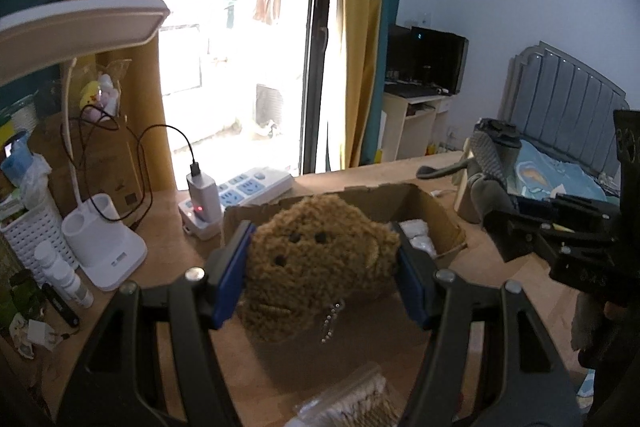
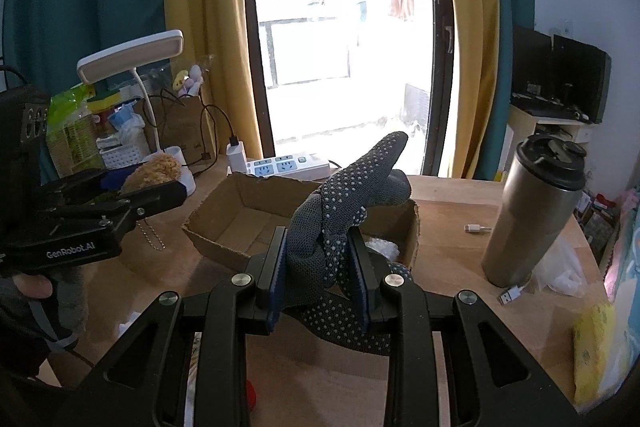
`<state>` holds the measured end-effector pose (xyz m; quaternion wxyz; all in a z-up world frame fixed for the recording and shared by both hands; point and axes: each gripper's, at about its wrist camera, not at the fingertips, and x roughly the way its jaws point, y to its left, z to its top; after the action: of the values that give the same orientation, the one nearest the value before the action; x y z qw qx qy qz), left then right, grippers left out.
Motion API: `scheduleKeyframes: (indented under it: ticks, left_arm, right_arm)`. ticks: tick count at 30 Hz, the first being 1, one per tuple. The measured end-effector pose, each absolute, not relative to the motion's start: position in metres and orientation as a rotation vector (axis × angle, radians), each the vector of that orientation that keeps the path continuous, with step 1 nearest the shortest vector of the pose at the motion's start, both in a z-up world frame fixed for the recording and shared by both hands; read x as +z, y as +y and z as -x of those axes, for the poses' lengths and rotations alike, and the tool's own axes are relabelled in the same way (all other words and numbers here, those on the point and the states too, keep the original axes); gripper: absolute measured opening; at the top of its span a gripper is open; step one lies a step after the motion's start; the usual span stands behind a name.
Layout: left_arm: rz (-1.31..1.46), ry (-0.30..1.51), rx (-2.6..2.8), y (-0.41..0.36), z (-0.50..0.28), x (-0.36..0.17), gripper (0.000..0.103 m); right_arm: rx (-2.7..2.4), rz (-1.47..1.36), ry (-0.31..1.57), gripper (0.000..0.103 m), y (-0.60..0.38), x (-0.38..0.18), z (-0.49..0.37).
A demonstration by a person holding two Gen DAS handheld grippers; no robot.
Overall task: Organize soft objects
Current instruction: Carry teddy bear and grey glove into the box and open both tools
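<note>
My left gripper [image 1: 322, 267] is shut on a brown plush bear [image 1: 316, 263] with a ball chain, held above the near side of an open cardboard box [image 1: 436, 207]. It also shows in the right wrist view [image 2: 158, 171], left of the box [image 2: 240, 211]. My right gripper [image 2: 320, 267] is shut on a grey dotted work glove [image 2: 348, 195], held over the box's near right part. The glove also shows in the left wrist view [image 1: 490, 155], at the right. White soft items [image 1: 416, 235] lie inside the box.
A white desk lamp [image 1: 100, 239], power strip [image 1: 248, 187], charger [image 1: 202, 195] and white basket [image 1: 28, 231] stand at the desk's back left. A steel tumbler [image 2: 532, 211] and a USB cable [image 2: 512, 293] are at the right. A bagged item [image 1: 360, 403] lies near me.
</note>
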<state>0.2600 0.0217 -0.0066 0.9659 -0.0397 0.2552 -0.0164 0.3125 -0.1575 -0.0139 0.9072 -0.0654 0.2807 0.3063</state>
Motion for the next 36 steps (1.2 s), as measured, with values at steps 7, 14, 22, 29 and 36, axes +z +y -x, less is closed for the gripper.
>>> scheduleKeyframes:
  ticks: [7, 14, 22, 29, 36]
  left_arm:
    - [0.090, 0.529, -0.033, 0.027, -0.281, -0.016, 0.066]
    - [0.101, 0.549, -0.037, 0.036, -0.303, -0.027, 0.066]
    - [0.118, 0.576, -0.050, 0.038, -0.322, -0.040, 0.066]
    - [0.133, 0.618, -0.047, 0.039, -0.336, -0.050, 0.067]
    - [0.135, 0.685, -0.052, 0.036, -0.347, -0.062, 0.073]
  right_arm:
    - [0.641, 0.144, 0.603, 0.030, -0.146, -0.022, -0.332]
    - [0.655, 0.148, 0.629, 0.030, -0.134, -0.033, -0.351]
    - [0.659, 0.147, 0.667, 0.030, -0.122, -0.047, -0.369]
    - [0.652, 0.142, 0.701, 0.030, -0.117, -0.057, -0.380]
    - [0.628, 0.129, 0.744, 0.046, -0.116, -0.067, -0.388]
